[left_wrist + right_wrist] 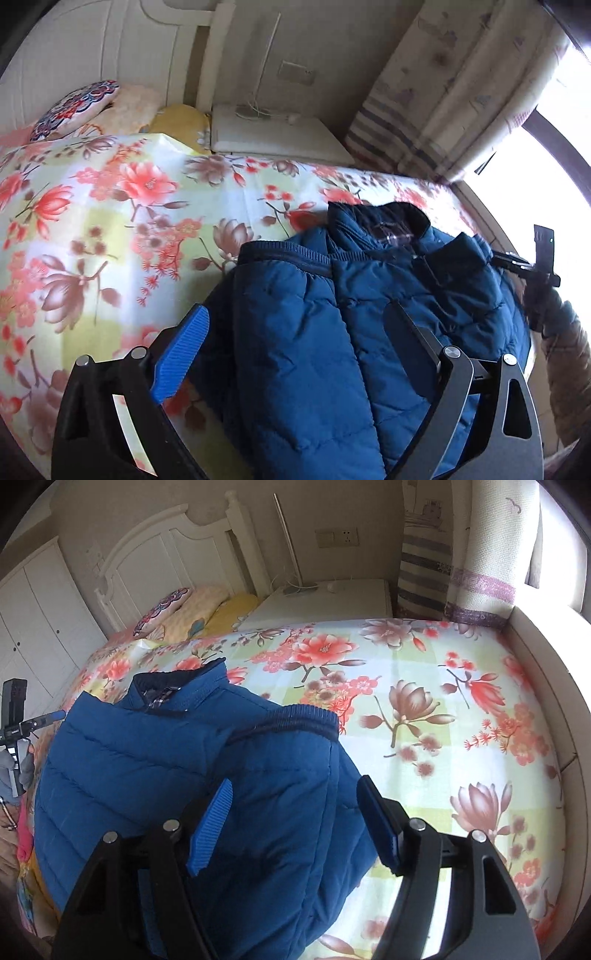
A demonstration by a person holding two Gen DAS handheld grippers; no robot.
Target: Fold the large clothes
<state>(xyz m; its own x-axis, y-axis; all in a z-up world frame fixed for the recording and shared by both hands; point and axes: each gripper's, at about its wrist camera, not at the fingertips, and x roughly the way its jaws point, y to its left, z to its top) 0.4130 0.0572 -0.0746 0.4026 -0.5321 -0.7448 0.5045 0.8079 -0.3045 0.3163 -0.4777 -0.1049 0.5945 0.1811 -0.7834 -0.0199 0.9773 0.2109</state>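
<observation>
- A dark blue quilted puffer jacket (369, 295) is lying on a bed covered by a floral sheet with red and brown blossoms on pale yellow and white squares (110, 221).
- The jacket is lying bunched and partly folded over itself, its navy ribbed collar (177, 681) and plaid lining pointing toward the head of the bed, a ribbed cuff or hem edge (291, 722) lying across its upper part.
- The left gripper (299, 321) is hovering over the jacket with its jaws standing wide apart; the blue ribbed pad (183, 354) is sitting over the sheet just beside the jacket's edge, the other finger over the quilted fabric. Nothing is being gripped.
- The right gripper (295, 812) is also hanging over the jacket with its jaws parted; blue fabric is lying between the two blue pads (210, 830), but they are not pressing on it, so it is holding nothing.
- In the left wrist view, the other gripper (543, 258) is showing at the right edge beyond the jacket, with a brown sleeve (569, 350) below it.
- At the head of the bed, a patterned pillow (77, 107) and a yellow cushion (181, 122) are lying against a white headboard (177, 542).
- A white bedside cabinet (325, 598) is standing beside the bed, a striped curtain (424, 572) hanging next to it.
</observation>
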